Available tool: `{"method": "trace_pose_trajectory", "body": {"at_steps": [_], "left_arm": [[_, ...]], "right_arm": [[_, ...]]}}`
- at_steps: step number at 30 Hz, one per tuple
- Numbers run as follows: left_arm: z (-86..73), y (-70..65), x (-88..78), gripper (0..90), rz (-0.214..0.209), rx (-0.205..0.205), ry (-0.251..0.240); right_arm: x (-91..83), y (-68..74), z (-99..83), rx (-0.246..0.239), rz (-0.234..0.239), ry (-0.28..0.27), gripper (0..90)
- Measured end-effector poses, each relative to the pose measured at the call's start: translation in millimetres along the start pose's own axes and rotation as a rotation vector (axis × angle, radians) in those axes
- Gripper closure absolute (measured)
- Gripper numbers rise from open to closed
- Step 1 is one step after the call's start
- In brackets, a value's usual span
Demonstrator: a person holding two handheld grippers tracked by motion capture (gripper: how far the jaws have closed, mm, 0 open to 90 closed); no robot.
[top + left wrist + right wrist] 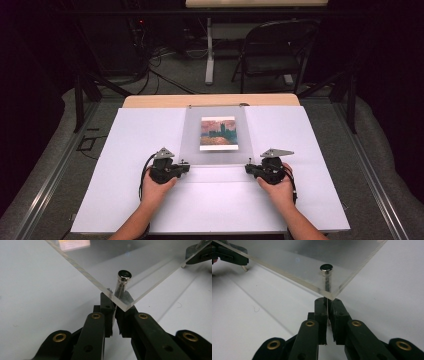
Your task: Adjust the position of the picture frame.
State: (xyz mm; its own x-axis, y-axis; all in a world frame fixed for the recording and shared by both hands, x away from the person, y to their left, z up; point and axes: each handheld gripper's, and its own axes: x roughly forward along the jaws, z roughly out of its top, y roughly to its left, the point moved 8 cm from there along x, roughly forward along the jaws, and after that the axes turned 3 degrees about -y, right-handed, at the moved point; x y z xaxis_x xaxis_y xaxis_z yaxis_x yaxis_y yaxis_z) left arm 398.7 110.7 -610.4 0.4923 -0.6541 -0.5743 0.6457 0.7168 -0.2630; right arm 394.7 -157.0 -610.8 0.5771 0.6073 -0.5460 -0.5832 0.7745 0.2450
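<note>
A clear acrylic sheet (192, 142) lies on the white board over a small landscape picture (218, 133). A metal bolt (123, 277) passes through its near left corner. My left gripper (186, 166) (115, 298) is shut on that bolt's stem just under the sheet (150, 265). At the near right corner a second bolt (326, 268) goes through the sheet (294, 262), and my right gripper (248, 168) (327, 302) is shut on its thin stem below the corner. Both grippers point inward toward each other, a hand behind each.
The white board (150, 200) covers a wooden table (210, 100). Two more fasteners sit at the sheet's far corners (190, 106). Beyond the table stand a folding chair (280, 50) and a table leg (210, 55), with cables on the floor.
</note>
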Motion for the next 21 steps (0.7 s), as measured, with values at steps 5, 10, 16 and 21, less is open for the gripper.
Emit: {"method": "trace_pose_trajectory", "body": {"at_steps": [5, 10, 16, 21], "left_arm": [[-0.1, -0.2, -0.3, 84.2, -0.003, -0.001, 0.001], [-0.6, -0.6, -0.7, 84.2, -0.005, 0.000, 0.002], [-1.4, -1.3, -1.3, 84.0, -0.013, -0.005, 0.004], [-1.7, -1.4, -1.0, 83.6, -0.013, -0.012, -0.001]], "right_arm": [[-0.5, 0.0, -0.5, -0.004, -0.002, 0.004, 84.2], [-1.0, 0.6, -0.9, -0.003, -0.003, 0.003, 84.3], [-1.7, 1.3, -1.5, -0.002, -0.001, 0.004, 84.2], [-1.7, 0.6, -2.0, 0.009, 0.006, -0.001, 83.6]]}}
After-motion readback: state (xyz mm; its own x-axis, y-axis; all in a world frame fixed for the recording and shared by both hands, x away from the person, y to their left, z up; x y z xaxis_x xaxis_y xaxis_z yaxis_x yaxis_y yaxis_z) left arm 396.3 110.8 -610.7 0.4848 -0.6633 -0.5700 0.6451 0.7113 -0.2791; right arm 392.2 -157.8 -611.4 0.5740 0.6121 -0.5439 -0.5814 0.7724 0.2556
